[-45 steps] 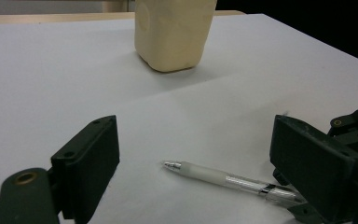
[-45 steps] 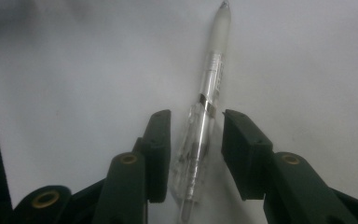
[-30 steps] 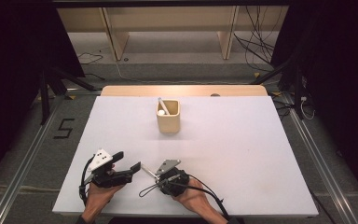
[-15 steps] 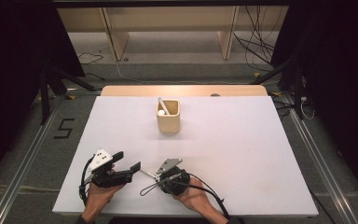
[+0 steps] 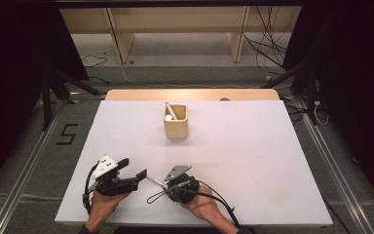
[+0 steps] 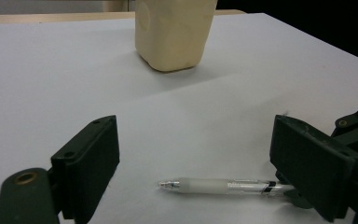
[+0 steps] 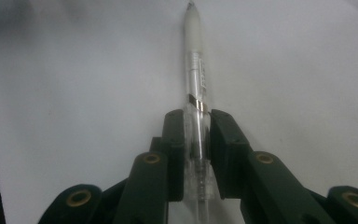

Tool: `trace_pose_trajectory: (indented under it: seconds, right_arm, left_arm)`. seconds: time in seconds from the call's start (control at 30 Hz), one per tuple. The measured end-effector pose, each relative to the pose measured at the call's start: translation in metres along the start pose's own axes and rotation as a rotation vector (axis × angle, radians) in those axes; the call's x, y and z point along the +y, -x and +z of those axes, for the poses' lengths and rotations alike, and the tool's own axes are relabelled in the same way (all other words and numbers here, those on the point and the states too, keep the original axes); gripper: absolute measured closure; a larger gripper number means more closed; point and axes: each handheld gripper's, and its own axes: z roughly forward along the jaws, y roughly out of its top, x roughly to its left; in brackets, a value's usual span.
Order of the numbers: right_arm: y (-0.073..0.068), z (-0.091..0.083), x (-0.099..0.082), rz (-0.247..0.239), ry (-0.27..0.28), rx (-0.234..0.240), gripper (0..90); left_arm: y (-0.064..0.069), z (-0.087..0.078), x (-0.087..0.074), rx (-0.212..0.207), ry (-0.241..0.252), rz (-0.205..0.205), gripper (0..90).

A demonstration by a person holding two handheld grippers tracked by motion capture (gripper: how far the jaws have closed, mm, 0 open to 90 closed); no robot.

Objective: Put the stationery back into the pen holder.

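We see a clear pen [image 7: 196, 93] with a frosted white grip pinched between the two black jaws of the right gripper [image 7: 196, 154], which press on its rear end from both sides while the barrel and tip stick out ahead of them. In the high view the pen [image 5: 155, 181] lies low over the white table [image 5: 253, 161], well on the person's side of the cream cup [image 5: 176, 122], with its tip aimed toward the left gripper [image 5: 135, 168]. The right gripper [image 5: 164, 184] sits in the person's right hand [image 5: 200, 204], nearer the table's front edge than the cup is and slightly to the cup's left as that view shows it.

The left gripper [image 6: 196, 158] has its jaws spread wide with nothing between the pads; in its own view the pen [image 6: 219, 186] lies crosswise on the table in the gap between them, touching neither, and the cup [image 6: 175, 30] stands farther off beyond it. The left hand [image 5: 102, 207] holds this gripper just beside the right one, farther to the cup's left.

Inside the cup a white stick-like thing [image 5: 169, 111] leans against the wall, and beyond the cup a wooden strip [image 5: 195, 94] borders the table's far edge
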Motion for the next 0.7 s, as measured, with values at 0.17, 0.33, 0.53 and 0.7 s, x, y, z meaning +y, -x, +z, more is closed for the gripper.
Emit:
trace_pose_trajectory:
  seconds: [0.17,0.33,0.53,0.7]
  right_arm:
    - [0.002,-0.001,0.0,0.009,0.008,0.002,77.0]
    - [0.007,-0.006,0.001,0.03,0.037,0.001,77.0]
    - [0.01,-0.012,0.003,0.044,0.066,-0.002,77.0]
    - [0.014,-0.019,0.005,0.059,0.092,-0.011,77.0]
  left_arm:
    - [0.0,0.0,0.0,0.002,0.001,-0.002,15.8]
    - [0.0,0.0,0.001,-0.008,-0.002,-0.026,15.8]
    - [0.001,0.001,0.002,-0.007,-0.019,-0.066,15.8]
    - [0.0,0.003,0.003,-0.013,-0.029,-0.138,15.9]
